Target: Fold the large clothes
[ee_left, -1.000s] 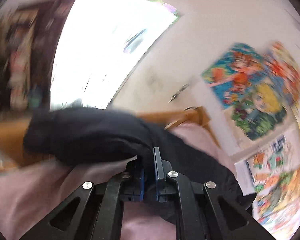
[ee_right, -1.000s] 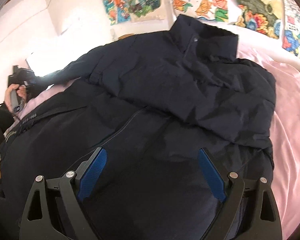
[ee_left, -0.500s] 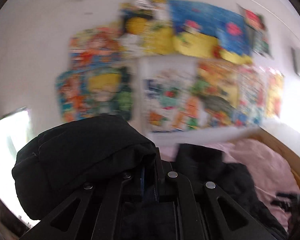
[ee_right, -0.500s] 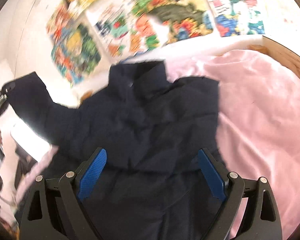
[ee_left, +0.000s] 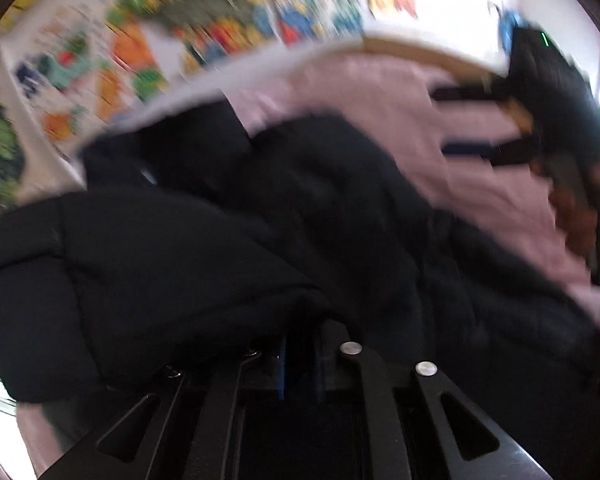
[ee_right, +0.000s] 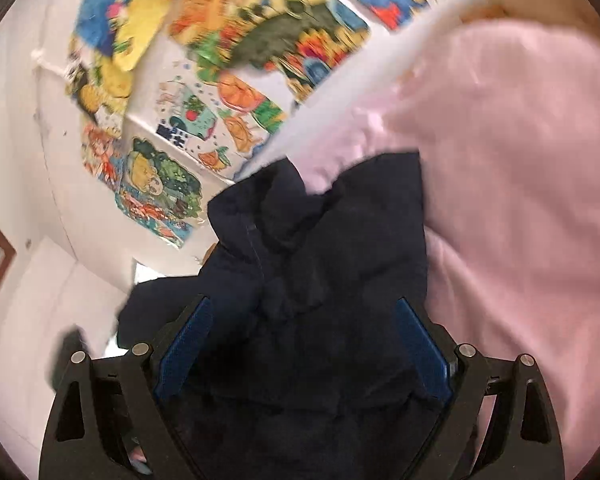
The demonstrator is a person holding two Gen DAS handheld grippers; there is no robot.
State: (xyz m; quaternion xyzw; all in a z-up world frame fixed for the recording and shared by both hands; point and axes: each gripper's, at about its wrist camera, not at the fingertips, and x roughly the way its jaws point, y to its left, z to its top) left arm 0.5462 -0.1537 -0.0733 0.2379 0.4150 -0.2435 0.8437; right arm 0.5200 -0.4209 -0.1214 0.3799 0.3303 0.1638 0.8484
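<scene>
A dark navy padded jacket [ee_right: 320,264] lies on a pink bedsheet [ee_right: 520,200]. My left gripper [ee_left: 300,364] is shut on the jacket's sleeve [ee_left: 140,280], which bulges over the left finger and hangs above the jacket's body [ee_left: 380,208]. My right gripper [ee_right: 304,356] is open, its blue pads [ee_right: 188,344] wide apart over the jacket, holding nothing. The right gripper also shows in the left wrist view [ee_left: 484,124], open at the far right over the sheet. Both views are blurred by motion.
Colourful posters [ee_right: 228,60] cover the white wall behind the bed. A wooden bed frame [ee_left: 428,56] edges the pink sheet at the far side. Bare pink sheet [ee_left: 440,128] lies to the right of the jacket.
My left gripper has swung right with the sleeve, carrying it over the jacket's body. My right gripper has tilted and shifted; its view now shows more wall and the collar end.
</scene>
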